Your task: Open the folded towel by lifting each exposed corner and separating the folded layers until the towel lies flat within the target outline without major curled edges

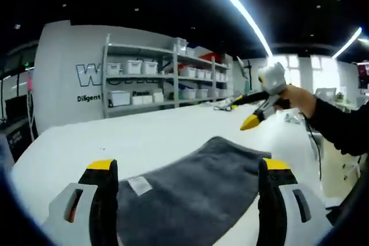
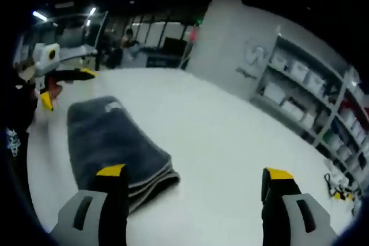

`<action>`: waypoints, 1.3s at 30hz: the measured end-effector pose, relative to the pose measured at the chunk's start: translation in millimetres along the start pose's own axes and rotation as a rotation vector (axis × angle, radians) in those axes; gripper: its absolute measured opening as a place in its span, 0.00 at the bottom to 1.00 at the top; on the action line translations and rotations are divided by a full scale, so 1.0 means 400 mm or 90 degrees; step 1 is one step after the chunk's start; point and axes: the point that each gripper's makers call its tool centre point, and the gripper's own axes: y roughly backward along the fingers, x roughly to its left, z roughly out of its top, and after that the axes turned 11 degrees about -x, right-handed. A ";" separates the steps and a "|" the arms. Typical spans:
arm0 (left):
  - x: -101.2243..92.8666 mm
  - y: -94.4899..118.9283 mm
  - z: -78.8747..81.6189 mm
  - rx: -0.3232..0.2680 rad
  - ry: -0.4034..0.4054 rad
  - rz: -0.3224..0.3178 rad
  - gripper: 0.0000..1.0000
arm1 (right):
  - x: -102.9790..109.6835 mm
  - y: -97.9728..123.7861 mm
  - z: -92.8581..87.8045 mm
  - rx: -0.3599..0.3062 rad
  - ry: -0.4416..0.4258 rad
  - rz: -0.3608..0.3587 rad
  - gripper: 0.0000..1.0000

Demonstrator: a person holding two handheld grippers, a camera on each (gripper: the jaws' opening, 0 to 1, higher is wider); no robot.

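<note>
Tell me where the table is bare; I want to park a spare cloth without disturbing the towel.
The white table is bare between the folded grey towel and the far edge facing the shelving unit. It is also bare beyond the towel's far end. It is crowded on the person's side, where the left tool hovers beside the towel.

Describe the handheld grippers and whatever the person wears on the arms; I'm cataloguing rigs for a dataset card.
Both the left gripper and the right gripper have black jaws with yellow tips rising from light grey housings with dark slots. From the left gripper view the right gripper has a pale grey rounded body and a black bar. The person's sleeve is black.
</note>
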 end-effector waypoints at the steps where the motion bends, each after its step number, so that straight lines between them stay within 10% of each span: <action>1: 0.020 0.013 0.007 -0.001 -0.009 0.009 1.00 | 0.015 0.006 0.009 -0.021 -0.011 -0.002 0.97; 13: 0.119 0.139 0.010 0.019 -0.013 0.041 0.97 | 0.127 0.101 0.027 -0.139 -0.040 -0.060 0.99; 28: 0.157 0.242 0.033 0.007 -0.014 0.074 0.94 | 0.140 0.259 -0.036 -0.132 -0.074 -0.129 0.94; 39: 0.154 0.263 -0.035 0.037 0.020 0.062 0.86 | 0.173 0.251 -0.029 -0.116 -0.076 -0.110 0.99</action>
